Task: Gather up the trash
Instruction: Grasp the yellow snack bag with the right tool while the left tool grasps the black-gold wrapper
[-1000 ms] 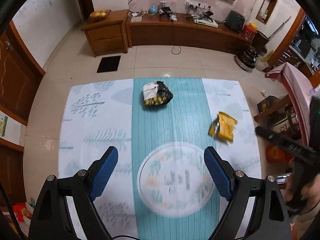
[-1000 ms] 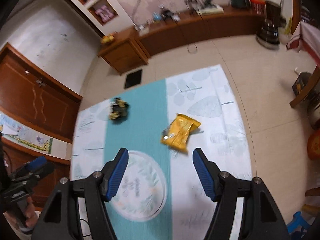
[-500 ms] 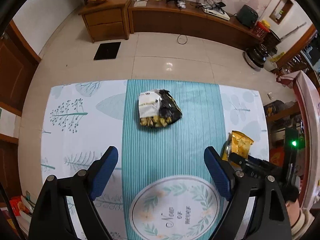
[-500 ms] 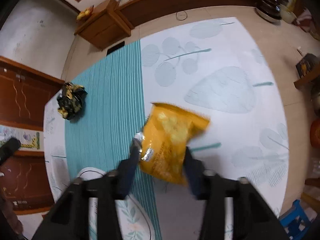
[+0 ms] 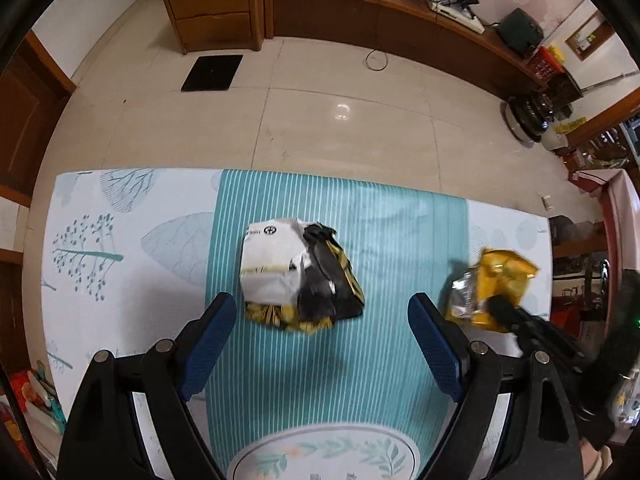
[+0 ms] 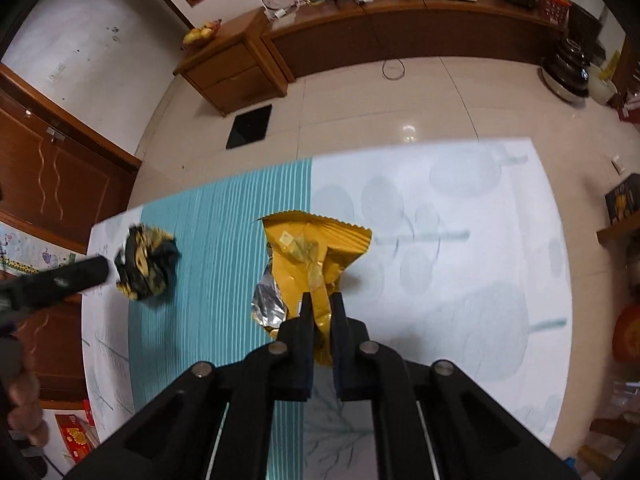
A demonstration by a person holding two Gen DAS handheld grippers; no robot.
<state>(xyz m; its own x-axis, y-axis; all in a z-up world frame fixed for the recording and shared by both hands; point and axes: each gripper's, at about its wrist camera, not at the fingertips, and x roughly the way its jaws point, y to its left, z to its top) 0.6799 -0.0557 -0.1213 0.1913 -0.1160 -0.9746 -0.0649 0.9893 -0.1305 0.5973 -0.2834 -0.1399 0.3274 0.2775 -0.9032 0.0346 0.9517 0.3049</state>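
The right gripper [image 6: 321, 312] has its fingers clamped together on the near end of the yellow snack bag [image 6: 316, 252], pinching the foil flat between the pads; the bag's far end fans out over the patterned mat [image 6: 460, 280], near the seam where the teal stripes meet the white leaf print. To carry this step through well, the person would do best to lift straight up with the grip unchanged, since the bag is thin, light and slippery and only a narrow fold of it is caught; a sideways tug could slide the foil out of the pads.

The left gripper [image 5: 322, 334] hangs over the crumpled black, white and gold wrapper [image 5: 300, 276] with its blue fingers [image 5: 208, 344] wide apart and nothing between them. The wrapper lies just beyond the fingertips on the teal stripe, so the fingers would need to come forward and down to straddle the bulk of it before closing, aiming at the thick middle rather than a loose corner.

The yellow bag is torn open, its silver lining showing at one side, and it looks empty and creased. The other wrapper is balled up, bulkier, with a white printed panel facing the left camera
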